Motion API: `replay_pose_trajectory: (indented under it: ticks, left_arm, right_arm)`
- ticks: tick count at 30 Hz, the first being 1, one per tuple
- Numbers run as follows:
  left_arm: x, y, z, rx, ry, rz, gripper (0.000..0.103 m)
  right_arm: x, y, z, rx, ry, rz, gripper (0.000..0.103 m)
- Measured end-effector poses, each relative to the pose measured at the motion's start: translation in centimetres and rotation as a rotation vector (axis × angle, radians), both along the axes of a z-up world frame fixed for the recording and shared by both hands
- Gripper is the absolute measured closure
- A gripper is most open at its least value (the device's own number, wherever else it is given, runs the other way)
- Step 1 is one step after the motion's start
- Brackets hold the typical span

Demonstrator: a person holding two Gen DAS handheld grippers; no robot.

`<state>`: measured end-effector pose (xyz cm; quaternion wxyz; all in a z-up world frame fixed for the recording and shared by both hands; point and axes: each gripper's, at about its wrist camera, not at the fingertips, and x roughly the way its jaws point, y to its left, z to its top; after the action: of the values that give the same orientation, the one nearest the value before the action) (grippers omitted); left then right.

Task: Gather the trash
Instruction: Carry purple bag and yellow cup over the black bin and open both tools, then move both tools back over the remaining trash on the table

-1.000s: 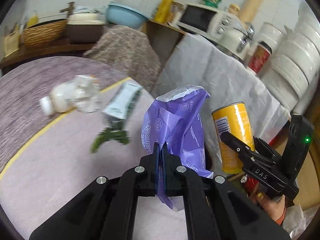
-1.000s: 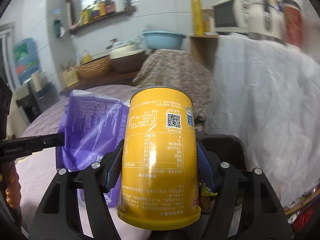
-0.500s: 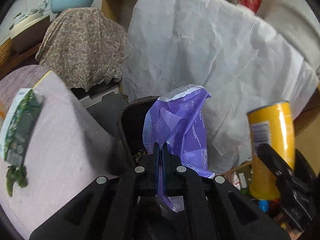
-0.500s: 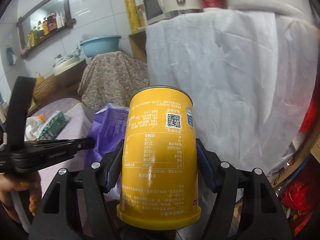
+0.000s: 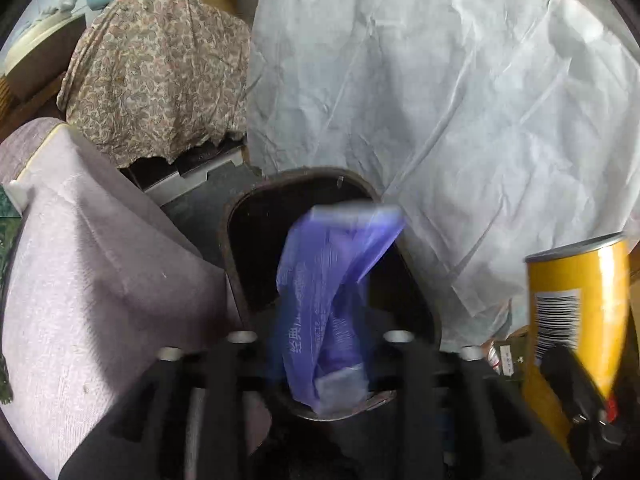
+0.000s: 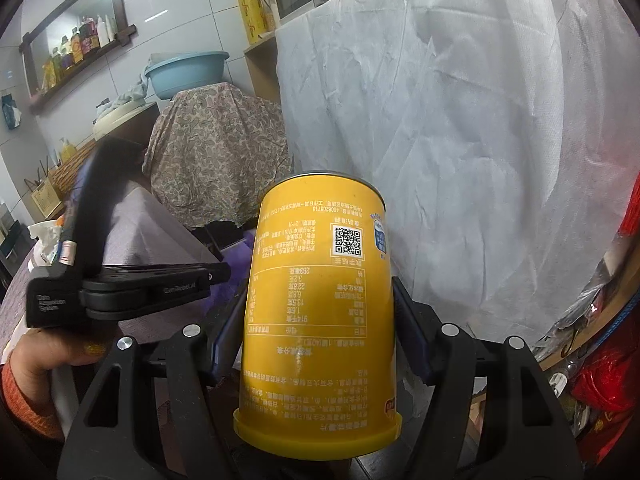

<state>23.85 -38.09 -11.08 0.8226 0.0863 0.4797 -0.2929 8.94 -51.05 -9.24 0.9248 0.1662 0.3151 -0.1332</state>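
Over the bin: purple wrapper (image 5: 328, 304) now falling into trash bin (image 5: 240, 216)
Left gripper (image 5: 320, 344): jaws just parted, empty
Right gripper (image 6: 316, 320): clamping yellow canister (image 6: 320, 288), next

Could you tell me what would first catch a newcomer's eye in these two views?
The yellow can, gripped upright by the right hand-held gripper, fills the right wrist view. In the left wrist view, a blurred purple bag hangs above the dark trash bin, between the left hand-held gripper's spread fingers.

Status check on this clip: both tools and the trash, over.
Left tool open, purple bag dropping into dark bin. Right tool clamps yellow can. Nothing blocking bin.
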Motion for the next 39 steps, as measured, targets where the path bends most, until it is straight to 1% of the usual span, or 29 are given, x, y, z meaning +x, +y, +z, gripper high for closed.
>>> replay_pose_trajectory:
  ticks: [1,2,6,9,12,14,18,20,23,26,29,32,35,39]
  left_arm:
    - [-0.1,0.0,0.3,-0.006,-0.017,0.005,0.051]
    - [-0.3,0.2,0.7,-0.012,-0.034,0.005,0.051]
    - [-1.0,0.1,1.6,-0.037,-0.051,-0.003,0.049]
    - [-1.5,0.6,2.6,-0.053,-0.090,-0.010,0.045]
    - [-2.2,1.3,3.5,-0.076,-0.113,-0.013,0.044]
    - [-2.5,2.0,4.1,-0.092,-0.117,-0.014,0.043]
    - [-3.3,4.2,5.7,-0.128,-0.132,-0.002,0.038]
    - [-3.6,5.5,6.6,-0.148,-0.147,0.014,0.035]
    - [-4.1,7.0,7.5,-0.157,-0.177,0.029,0.033]
    - [-4.6,8.1,7.9,-0.149,-0.197,0.035,0.032]
    - [-4.8,8.7,7.9,-0.135,-0.224,0.045,0.032]
    - [-5.0,9.5,7.9,-0.150,-0.227,0.057,0.032]
    - [-5.1,9.5,7.8,-0.152,-0.211,0.051,0.031]
    - [-5.7,9.6,7.6,-0.154,-0.206,0.039,0.031]
  right_arm:
    - [0.1,-0.1,-0.2,0.004,0.001,-0.002,0.036]
    - [0.3,-0.1,-0.4,0.009,0.003,-0.003,0.036]
    - [1.4,-0.5,-1.7,0.052,0.016,0.007,0.036]
    - [2.8,-0.8,-3.1,0.088,0.040,0.008,0.036]
    - [4.7,-1.1,-5.3,0.133,0.082,0.018,0.036]
    - [6.4,-1.2,-7.4,0.176,0.120,0.032,0.036]
    - [10.2,-0.8,-11.7,0.199,0.228,0.051,0.036]
    - [11.7,-0.7,-13.4,0.231,0.261,0.058,0.036]
    - [13.8,-0.3,-15.6,0.233,0.313,0.065,0.036]
    - [15.2,0.0,-17.6,0.225,0.369,0.076,0.036]
    - [16.2,0.2,-18.6,0.209,0.402,0.078,0.036]
    - [16.9,0.4,-19.1,0.207,0.416,0.080,0.034]
    - [16.8,0.5,-18.5,0.194,0.389,0.074,0.028]
    - [15.8,0.3,-17.0,0.202,0.345,0.058,0.027]
